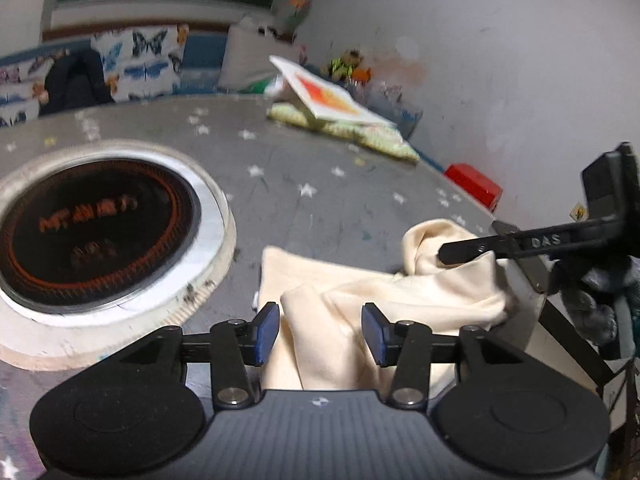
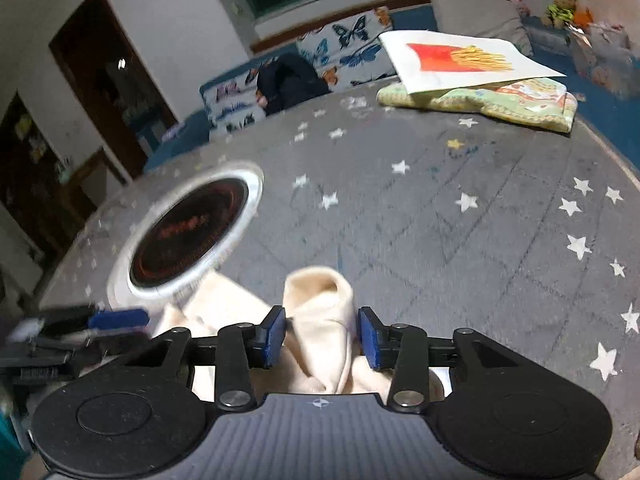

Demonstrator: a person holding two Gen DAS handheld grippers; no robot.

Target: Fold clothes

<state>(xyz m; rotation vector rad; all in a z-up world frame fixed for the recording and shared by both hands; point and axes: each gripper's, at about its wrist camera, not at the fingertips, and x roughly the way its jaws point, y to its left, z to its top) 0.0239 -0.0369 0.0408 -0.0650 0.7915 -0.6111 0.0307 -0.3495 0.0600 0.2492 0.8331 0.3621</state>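
A cream garment [image 1: 340, 300] lies bunched on the grey star-patterned table near its front edge. My left gripper [image 1: 320, 330] is open, its blue pads on either side of a fold of the cloth without pinching it. In the left wrist view the right gripper [image 1: 464, 252] comes in from the right over a raised hump of the cloth. In the right wrist view my right gripper [image 2: 322, 336] is open around an upright fold of the cream garment [image 2: 320, 320]. The left gripper's blue pad [image 2: 118, 317] shows at the left.
A round black induction plate in a white ring [image 1: 100, 232] is set into the table [image 1: 304, 168] left of the cloth. A folded green quilt with a fries picture board [image 2: 472, 80] lies at the far side. A red box [image 1: 474, 186] sits by the right edge.
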